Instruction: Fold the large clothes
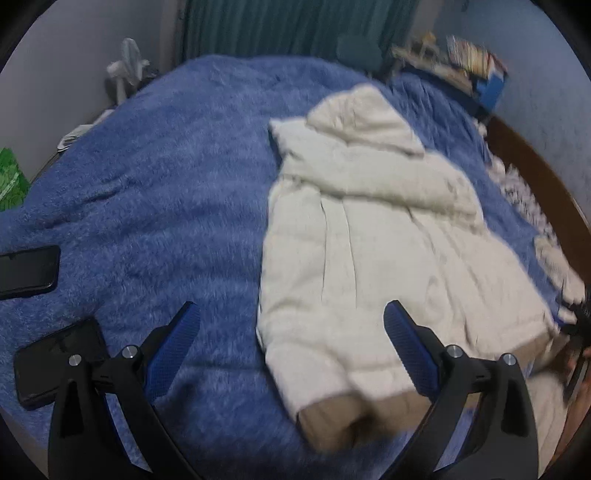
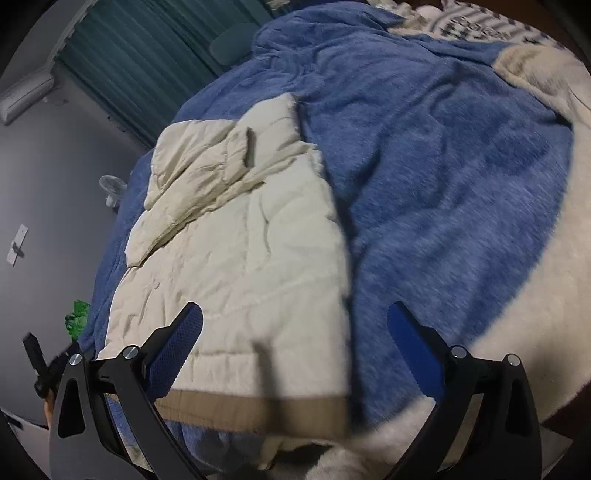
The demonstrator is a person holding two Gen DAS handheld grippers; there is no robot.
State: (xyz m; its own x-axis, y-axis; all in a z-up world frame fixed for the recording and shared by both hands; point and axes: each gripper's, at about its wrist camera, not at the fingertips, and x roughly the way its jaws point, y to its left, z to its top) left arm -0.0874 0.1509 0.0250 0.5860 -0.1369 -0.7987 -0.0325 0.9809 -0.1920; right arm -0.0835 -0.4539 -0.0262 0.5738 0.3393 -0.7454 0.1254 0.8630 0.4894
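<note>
The jacket is laid flat on the bed for folding; both grippers, left and right, are held above its hem with fingers spread, nothing gripped

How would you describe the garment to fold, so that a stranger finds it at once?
Look at the large bed under the fuzzy blue blanket. On it lies a cream puffy hooded jacket, partly folded, with its hood toward the green curtain. Its tan hem band sets it apart from the two black phones beside it.
</note>
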